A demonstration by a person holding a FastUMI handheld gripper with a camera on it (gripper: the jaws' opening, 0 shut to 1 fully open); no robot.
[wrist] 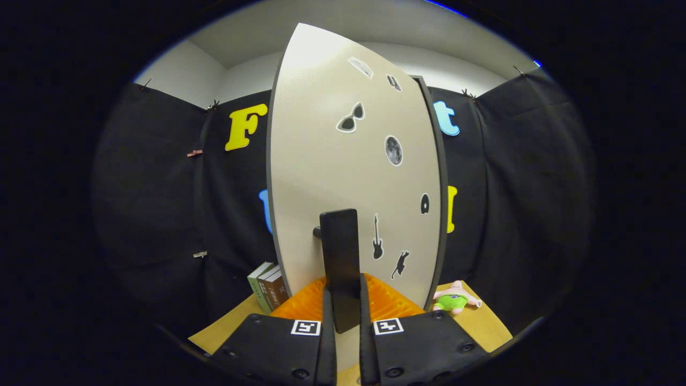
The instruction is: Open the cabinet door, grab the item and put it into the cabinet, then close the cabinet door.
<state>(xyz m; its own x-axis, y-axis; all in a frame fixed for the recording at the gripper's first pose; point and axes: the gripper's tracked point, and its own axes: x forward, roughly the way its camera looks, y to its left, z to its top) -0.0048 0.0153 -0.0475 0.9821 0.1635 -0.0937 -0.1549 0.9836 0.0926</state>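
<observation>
Cabinet door (343, 177): pale, with a dark edge, standing upright directly ahead of the gripper; small black stickers (sunglasses, a moon, a guitar, a cat among them) are scattered over its face.
Handle (340, 257): a dark vertical bar mounted on the door's lower part, running down between the fingers.
Gripper (347, 300): both fingers lie against the handle, one on each side, closed narrowly on it.
Plush toy (454, 300): pink and green, lying on the table to the right of the door, well apart from the fingers.
Books (266, 289): a few, standing upright just left of the door's lower edge.
Table (482, 321): light wooden top, bare at both sides of the gripper.
Room: black cloth hangs on the walls behind the cabinet (held by small clips), with white wall and ceiling above.
</observation>
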